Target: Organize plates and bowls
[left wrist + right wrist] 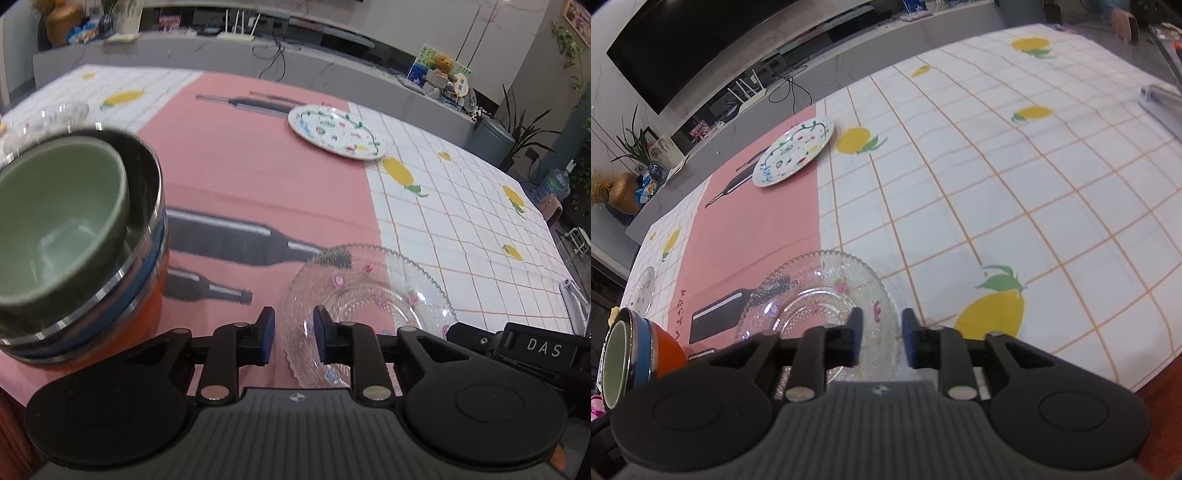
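Lying beneath both open grippers' fingers (327, 334), glass plate (369, 295)

Even indoor light, soft shadows, strong fisheye bending at edges, slight motion blur throughout.

Left gripper (294, 334) parted, empty; right gripper (882, 336) parted, empty.

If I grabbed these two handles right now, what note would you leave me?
Left gripper: open, empty, over the glass plate's near-left rim.
Right gripper: open, empty, at the same plate's near-right rim.
Done: green bowl nested in the stacked bowls, near left.
Left: glass plate and painted plate, far on the pink mat, unstacked; a small glass dish far left.
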Available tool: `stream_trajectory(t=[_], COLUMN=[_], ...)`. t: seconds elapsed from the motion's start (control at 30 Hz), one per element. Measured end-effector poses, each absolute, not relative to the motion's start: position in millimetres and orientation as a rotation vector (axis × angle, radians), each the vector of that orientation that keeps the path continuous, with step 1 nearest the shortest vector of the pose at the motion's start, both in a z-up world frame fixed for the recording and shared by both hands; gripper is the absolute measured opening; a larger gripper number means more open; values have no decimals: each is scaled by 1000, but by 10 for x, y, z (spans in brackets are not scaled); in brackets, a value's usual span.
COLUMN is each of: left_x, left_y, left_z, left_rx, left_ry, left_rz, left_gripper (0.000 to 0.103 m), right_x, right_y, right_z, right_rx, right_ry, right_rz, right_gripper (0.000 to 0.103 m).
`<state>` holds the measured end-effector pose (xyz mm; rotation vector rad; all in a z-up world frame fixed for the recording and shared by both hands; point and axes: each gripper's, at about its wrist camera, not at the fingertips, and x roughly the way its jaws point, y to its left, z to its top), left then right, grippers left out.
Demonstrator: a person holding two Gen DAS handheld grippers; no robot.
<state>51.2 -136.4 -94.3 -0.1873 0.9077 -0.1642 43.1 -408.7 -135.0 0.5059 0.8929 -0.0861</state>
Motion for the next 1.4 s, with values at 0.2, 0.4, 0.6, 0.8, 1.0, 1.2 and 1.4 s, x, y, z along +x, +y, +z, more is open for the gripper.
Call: stream_trajectory(t=[0.2, 0.4, 0.6, 0.8, 1.0, 1.2, 1.4], left_x=[549, 688, 878, 1107, 1345, 1618, 1935], left_y=[-1368, -1394, -1354, -1360, -1367, -1331, -1317], left_z=[-707, -503, -349, -210, -157, -188, -215], left_rx=[-184, -186, -227, -246, -237, -285, -362], left_ry=[860, 840, 844, 874, 891, 931, 936], left_rz=[-207, -215, -218, -255, -260, -250, -206], left_gripper=[32, 32, 32, 32, 32, 32, 32], right_x=[427, 475, 575, 765, 1025, 1303, 1625], right_y=[-4082, -4049, -3997, -3971, -3993, -4065, -4117], right_z=[-1220, -1036, -863, -764, -736, -750, -787], right_rx=[493, 474, 430, 396, 379, 404, 414], right_ry=[862, 828, 799, 798, 825, 843, 851], right_rz=[-91, -80, -79, -73, -89, -81, -83], right_gripper=[33, 34, 37, 40, 45, 46, 55])
